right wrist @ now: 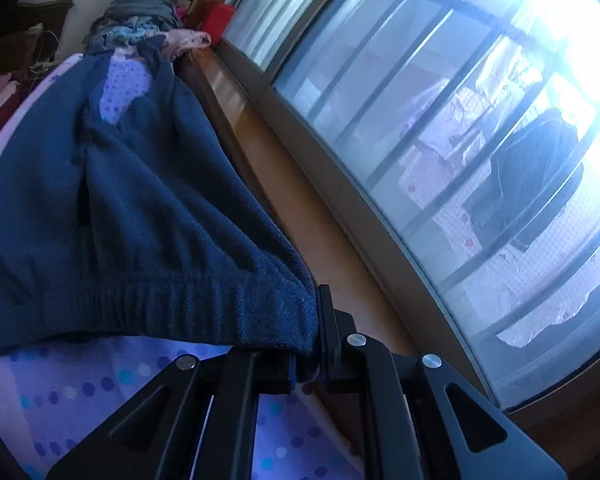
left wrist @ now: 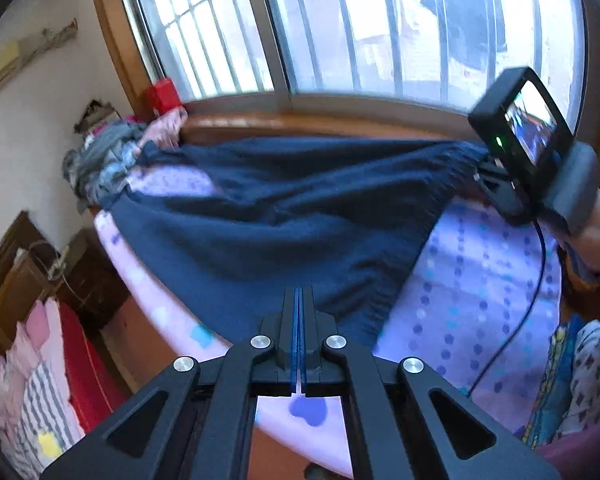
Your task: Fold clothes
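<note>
Both my grippers pinch the navy knit sweater (left wrist: 268, 216).
Left gripper (left wrist: 299, 292) clenched on its edge; right gripper (right wrist: 318, 300) clamps the ribbed hem.

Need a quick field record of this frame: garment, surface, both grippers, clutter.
garment: dark blue knit garment, spread across the bed, ribbed band at one edge
surface: bed sheet, lilac with dotted print
left gripper: shut on the garment's near edge
right gripper: shut on the garment's ribbed band corner
clutter: pile of clothes at the far end of the bed; red box on the window sill
background: barred window beyond a wooden ledge
</note>
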The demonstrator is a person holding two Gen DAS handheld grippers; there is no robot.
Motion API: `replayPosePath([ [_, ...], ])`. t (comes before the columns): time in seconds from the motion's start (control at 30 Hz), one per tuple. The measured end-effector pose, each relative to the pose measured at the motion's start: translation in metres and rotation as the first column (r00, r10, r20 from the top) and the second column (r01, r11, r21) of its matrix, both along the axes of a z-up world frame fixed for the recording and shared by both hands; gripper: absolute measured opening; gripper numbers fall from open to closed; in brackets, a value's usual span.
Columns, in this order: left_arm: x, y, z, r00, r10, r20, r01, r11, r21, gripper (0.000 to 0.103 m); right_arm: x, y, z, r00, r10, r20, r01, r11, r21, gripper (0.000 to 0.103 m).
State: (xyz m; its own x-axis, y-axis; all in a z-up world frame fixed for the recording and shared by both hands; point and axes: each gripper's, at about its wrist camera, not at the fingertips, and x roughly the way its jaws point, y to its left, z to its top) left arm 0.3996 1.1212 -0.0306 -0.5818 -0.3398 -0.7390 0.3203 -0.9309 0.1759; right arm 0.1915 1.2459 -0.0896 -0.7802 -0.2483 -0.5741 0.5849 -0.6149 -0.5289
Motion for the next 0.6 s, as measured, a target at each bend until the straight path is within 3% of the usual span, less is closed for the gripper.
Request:
replayPosePath([
  [0.2, -0.007, 0.004, -0.058, 0.993, 0.013, 0.113, -0.022, 0.996, 0.082, 0.003, -0.039, 0.002, -0.062, 0.995, -0.032, 0.092, 0.026, 0.997, 0.066, 0.007],
  [0.23, -0.007, 0.005, -0.063, 0.993, 0.013, 0.12, -0.022, 0.997, 0.078, 0.008, -0.043, 0.003, -0.069, 0.993, -0.035, 0.114, 0.025, 0.996, 0.083, 0.014],
  [0.27, -0.009, 0.007, -0.071, 0.991, 0.005, 0.134, -0.014, 0.998, 0.067, 0.019, -0.045, 0.004, -0.072, 0.991, -0.037, 0.129, 0.025, 0.995, 0.093, 0.02],
  [0.33, -0.014, 0.01, -0.087, 0.987, -0.01, 0.163, 0.003, 0.999, 0.045, 0.034, -0.045, 0.006, -0.078, 0.983, -0.016, 0.182, -0.001, 0.996, 0.091, 0.043],
  [0.43, -0.013, 0.017, -0.116, 0.978, -0.024, 0.209, 0.036, 0.998, -0.05, 0.034, -0.038, 0.011, -0.081, 0.981, 0.006, 0.194, -0.023, 0.996, 0.083, 0.063],
  [0.53, -0.006, 0.021, -0.128, 0.982, 0.049, 0.184, -0.013, 0.981, -0.194, 0.034, -0.027, 0.016, -0.077, 0.988, 0.034, 0.148, -0.045, 0.997, 0.066, 0.068],
  [0.6, -0.006, 0.019, -0.132, 0.985, 0.068, 0.159, -0.036, 0.98, -0.196, 0.034, -0.022, 0.018, -0.073, 0.991, 0.058, 0.123, -0.065, 0.997, 0.051, 0.068],
])
